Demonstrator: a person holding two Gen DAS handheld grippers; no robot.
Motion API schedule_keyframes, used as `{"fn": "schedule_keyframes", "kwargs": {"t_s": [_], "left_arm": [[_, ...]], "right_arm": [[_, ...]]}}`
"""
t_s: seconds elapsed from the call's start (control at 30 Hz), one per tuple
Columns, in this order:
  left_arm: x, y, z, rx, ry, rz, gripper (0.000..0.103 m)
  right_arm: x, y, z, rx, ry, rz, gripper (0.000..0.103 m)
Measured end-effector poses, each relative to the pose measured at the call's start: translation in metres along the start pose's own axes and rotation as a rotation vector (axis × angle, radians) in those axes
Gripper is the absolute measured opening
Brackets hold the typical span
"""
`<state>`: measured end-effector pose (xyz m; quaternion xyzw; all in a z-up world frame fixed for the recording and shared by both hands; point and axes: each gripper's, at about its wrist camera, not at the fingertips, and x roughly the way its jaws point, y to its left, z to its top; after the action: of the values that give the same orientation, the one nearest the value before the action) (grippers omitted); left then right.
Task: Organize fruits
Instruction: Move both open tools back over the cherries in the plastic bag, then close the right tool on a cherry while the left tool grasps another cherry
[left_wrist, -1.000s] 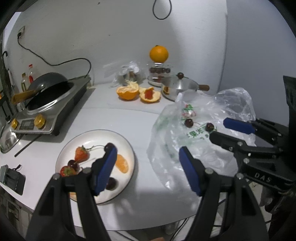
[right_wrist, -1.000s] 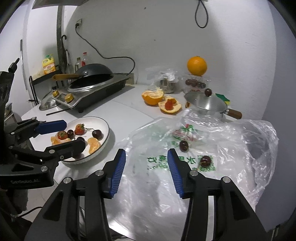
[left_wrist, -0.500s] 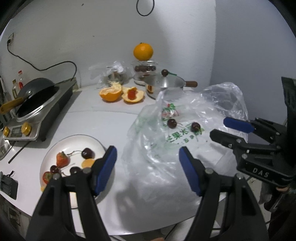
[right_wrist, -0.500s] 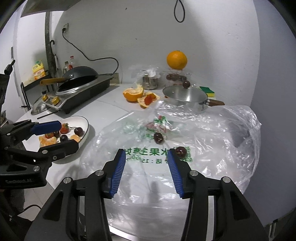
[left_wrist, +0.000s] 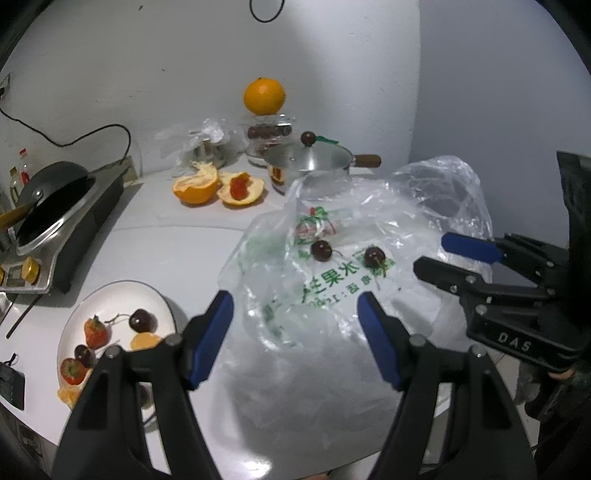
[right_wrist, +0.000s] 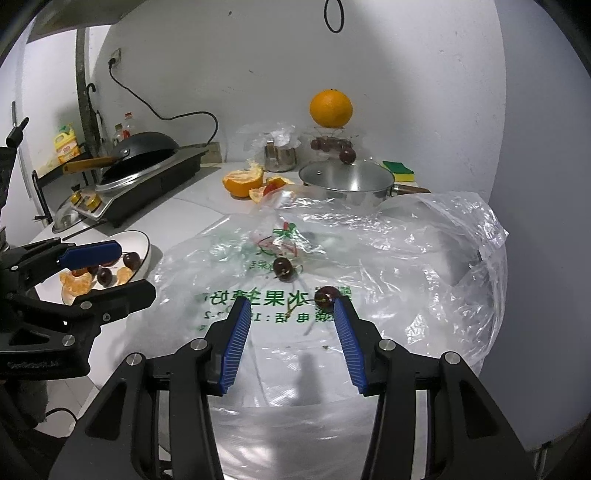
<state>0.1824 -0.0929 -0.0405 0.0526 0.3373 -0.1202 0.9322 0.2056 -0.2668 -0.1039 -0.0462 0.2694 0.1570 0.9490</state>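
Note:
Two dark cherries (left_wrist: 321, 251) (left_wrist: 374, 256) lie on a crumpled clear plastic bag (left_wrist: 332, 332) with green print. The white plate (left_wrist: 110, 288) at the left holds strawberries, cherries and orange segments. My left gripper (left_wrist: 293, 302) hovers open and empty over the bag's near part, short of the cherries. My right gripper (right_wrist: 291, 302) is open and empty too, and the nearer cherry (right_wrist: 327, 295) sits just beyond its right fingertip, with the other cherry (right_wrist: 283, 268) farther back. Each gripper shows in the other's view: the right one (left_wrist: 436, 254), and the left one (right_wrist: 135, 269) in front of the plate (right_wrist: 144, 243).
A lidded steel pot (left_wrist: 308, 162) stands behind the bag. Peeled orange halves (left_wrist: 218, 188) lie beside it, and a whole orange (left_wrist: 264, 96) tops a glass bowl. An induction cooker with a wok (left_wrist: 55, 206) fills the left. The table edge runs close below the bag.
Both grippers have moved right, away from the plate and over the plastic bag. The cherries on the bag now sit nearer the centre of both views. Neither gripper's opening has changed.

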Motion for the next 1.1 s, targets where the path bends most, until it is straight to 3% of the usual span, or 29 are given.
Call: {"fn": "schedule_keyframes", "kwargs": {"t_s": [0.4,1.1], "left_arm": [[0.030,-0.006,0.011,0.000,0.024,-0.011,0.071],[0.073,0.004,0.016,-0.002,0.062,-0.076,0.071]], "right_arm": [[0.028,-0.021,0.005,0.004,0.034,0.001,0.049],[0.084,-0.017,0.003,-0.102,0.202,-0.067,0.049]]}}
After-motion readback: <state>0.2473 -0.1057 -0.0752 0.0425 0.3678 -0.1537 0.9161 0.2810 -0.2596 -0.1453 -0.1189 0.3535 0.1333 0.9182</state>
